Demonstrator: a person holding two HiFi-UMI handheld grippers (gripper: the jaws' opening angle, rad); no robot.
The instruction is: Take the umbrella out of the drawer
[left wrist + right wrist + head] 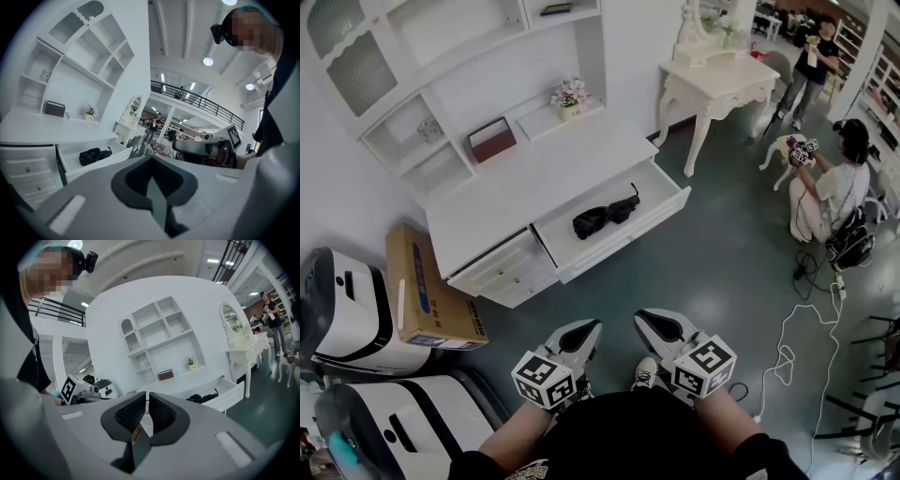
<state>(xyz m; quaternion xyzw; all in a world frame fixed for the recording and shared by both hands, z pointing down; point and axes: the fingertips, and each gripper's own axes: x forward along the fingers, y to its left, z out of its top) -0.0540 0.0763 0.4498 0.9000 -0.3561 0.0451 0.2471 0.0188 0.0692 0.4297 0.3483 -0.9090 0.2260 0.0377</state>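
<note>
Head view is showing the folded black umbrella [605, 217] lying in the open drawer [675, 199] at frame centre, well apart from both grippers. The left gripper [586, 330] is keeping its jaws together, and the right gripper [652, 323] is holding its jaws barely apart and empty. Pinching only loose fabric is risking a slip or a snag.

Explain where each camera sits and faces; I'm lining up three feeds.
Head view: on the person's head, steeply down at the black folded umbrella in the white desk's open drawer; left gripper, right gripper show.
Left gripper view: on the left gripper, facing the drawer; own jaws, right gripper, torso show.
Right gripper view: on the right gripper, facing the drawer; own jaws, left gripper show.
Shared: the umbrella.
</note>
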